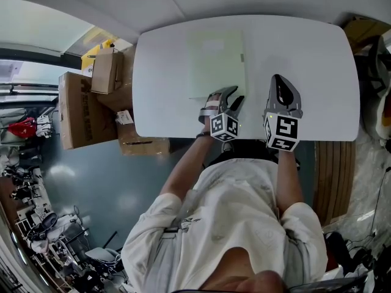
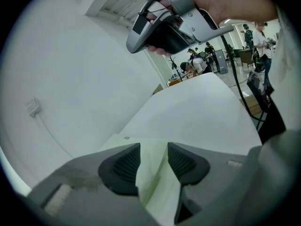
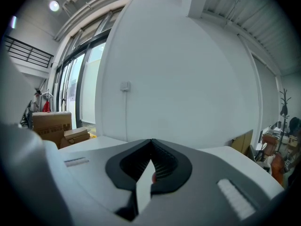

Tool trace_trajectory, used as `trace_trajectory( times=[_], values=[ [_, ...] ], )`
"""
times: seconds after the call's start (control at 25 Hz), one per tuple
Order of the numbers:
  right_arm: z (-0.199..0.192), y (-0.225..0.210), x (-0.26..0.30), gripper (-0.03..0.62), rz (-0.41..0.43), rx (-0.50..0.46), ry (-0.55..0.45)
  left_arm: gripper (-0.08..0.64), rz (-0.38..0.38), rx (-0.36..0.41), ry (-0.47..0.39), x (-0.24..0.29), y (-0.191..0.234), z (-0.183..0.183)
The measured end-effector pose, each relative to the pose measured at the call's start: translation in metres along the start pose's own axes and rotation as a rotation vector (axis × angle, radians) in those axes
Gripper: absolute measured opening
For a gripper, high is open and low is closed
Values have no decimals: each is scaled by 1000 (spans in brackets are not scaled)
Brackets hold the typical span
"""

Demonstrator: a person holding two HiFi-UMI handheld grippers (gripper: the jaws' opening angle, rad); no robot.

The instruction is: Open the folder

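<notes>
Right now we hold 2 grippers over a white round-cornered table (image 1: 305, 54), on which a flat pale green plastic folder (image 1: 217, 63) lies closed, left of the tabletop's middle. Our left gripper (image 1: 234, 96) sits at the folder's near right corner, at about 5 o'clock from the folder's centre. In the left gripper view its jaws stand a narrow way apart, and the folder's (image 2: 150, 173) edge runs between the 2 ribbed dark pads (image 2: 123, 166); we see a gap, not a firm pinch. Our right gripper (image 1: 278, 79) hangs at 3 o'clock from the left one, above bare tabletop, well apart from the folder. Its own view shows its jaws pressed together at the tips with nothing between them. Brown cardboard boxes (image 1: 79, 108) stand on the floor at 9 o'clock from the table.
</notes>
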State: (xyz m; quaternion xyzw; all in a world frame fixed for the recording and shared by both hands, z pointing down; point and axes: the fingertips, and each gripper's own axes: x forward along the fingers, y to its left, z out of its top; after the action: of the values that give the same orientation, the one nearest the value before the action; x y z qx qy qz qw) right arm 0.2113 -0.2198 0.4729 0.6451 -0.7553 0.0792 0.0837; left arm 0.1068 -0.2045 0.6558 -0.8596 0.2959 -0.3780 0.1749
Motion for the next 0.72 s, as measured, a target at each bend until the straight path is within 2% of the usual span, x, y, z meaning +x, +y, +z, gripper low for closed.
trace_trajectory(
  times=[0.24, 0.44, 0.72],
  values=[
    [-27, 7, 8, 0, 31, -2, 41, 181, 24, 9, -12, -4, 2, 3],
    [-71, 22, 21, 2, 109, -34, 109, 166, 29, 4, -14, -5, 2, 4],
    [-140, 65, 36, 1, 316, -91, 252, 153, 44, 14, -14, -4, 5, 5]
  ],
)
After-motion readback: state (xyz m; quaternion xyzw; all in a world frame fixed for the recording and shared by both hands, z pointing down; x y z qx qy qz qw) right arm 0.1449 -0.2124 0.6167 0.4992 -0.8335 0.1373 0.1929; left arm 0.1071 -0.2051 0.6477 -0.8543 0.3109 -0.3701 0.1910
